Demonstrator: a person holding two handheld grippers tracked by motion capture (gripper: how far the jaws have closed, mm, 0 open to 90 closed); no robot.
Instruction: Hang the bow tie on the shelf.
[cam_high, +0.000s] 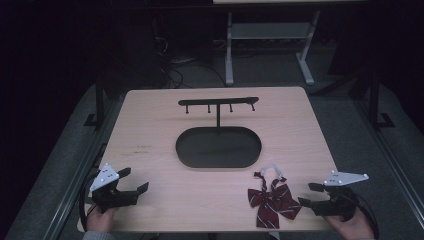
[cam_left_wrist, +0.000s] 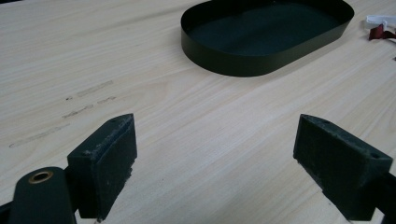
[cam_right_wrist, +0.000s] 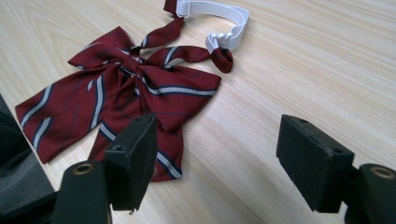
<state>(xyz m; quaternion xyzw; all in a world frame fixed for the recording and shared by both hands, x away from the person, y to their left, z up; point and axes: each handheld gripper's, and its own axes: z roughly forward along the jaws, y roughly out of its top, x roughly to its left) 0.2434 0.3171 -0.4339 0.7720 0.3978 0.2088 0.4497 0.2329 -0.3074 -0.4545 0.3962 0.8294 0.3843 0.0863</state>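
Note:
A dark red striped bow tie (cam_high: 272, 199) (cam_right_wrist: 116, 98) with a white elastic strap (cam_right_wrist: 219, 18) lies flat near the table's front right. Just right of it my right gripper (cam_high: 307, 194) (cam_right_wrist: 215, 158) rests low over the table, jaws wide open and empty, its left jaw over the bow's edge. At the front left corner my left gripper (cam_high: 134, 180) (cam_left_wrist: 215, 163) is open too, with bare wood between its jaws. A black oval tray (cam_high: 185, 150) (cam_left_wrist: 224, 63) sits mid-table. Behind it stands a black hanger bar (cam_high: 218, 102) on a thin post.
The light wooden table (cam_high: 150, 125) has faint scuff marks (cam_left_wrist: 86, 100) left of the tray. Beyond its far edge are a grey floor, cables and white desk legs (cam_high: 229, 50). Metal rails run along both table sides.

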